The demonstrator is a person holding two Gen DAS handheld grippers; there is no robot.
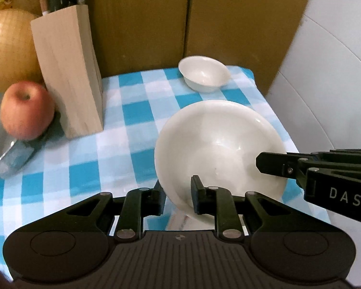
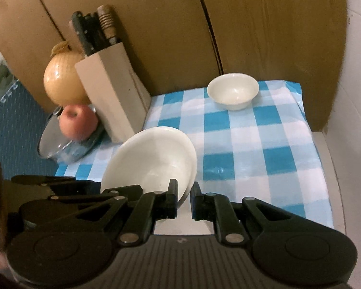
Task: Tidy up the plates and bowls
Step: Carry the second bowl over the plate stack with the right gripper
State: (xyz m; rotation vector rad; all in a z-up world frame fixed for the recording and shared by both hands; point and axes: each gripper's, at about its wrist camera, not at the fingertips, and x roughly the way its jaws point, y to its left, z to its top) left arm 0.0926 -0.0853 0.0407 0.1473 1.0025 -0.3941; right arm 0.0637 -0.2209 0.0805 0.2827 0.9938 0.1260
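A large white deep plate (image 1: 216,144) (image 2: 156,159) hangs tilted over the blue-and-white checked cloth (image 1: 84,168) (image 2: 252,156). My left gripper (image 1: 178,192) is shut on its near rim, one finger inside and one underneath. My right gripper (image 1: 260,162) (image 2: 184,190) is shut on the opposite rim, reaching in from the right in the left wrist view. In the right wrist view the left gripper (image 2: 93,184) shows at the plate's left edge. A small white bowl (image 1: 204,77) (image 2: 233,91) stands upright on the cloth's far end, apart from both grippers.
A wooden knife block (image 1: 67,72) (image 2: 110,101) stands at the left. Beside it lie an apple (image 1: 26,110) (image 2: 78,121), a big onion (image 1: 9,48) (image 2: 62,79) and a glass lid (image 1: 2,149) (image 2: 60,149). Cardboard wall (image 1: 144,24) behind, white wall (image 1: 325,72) on the right.
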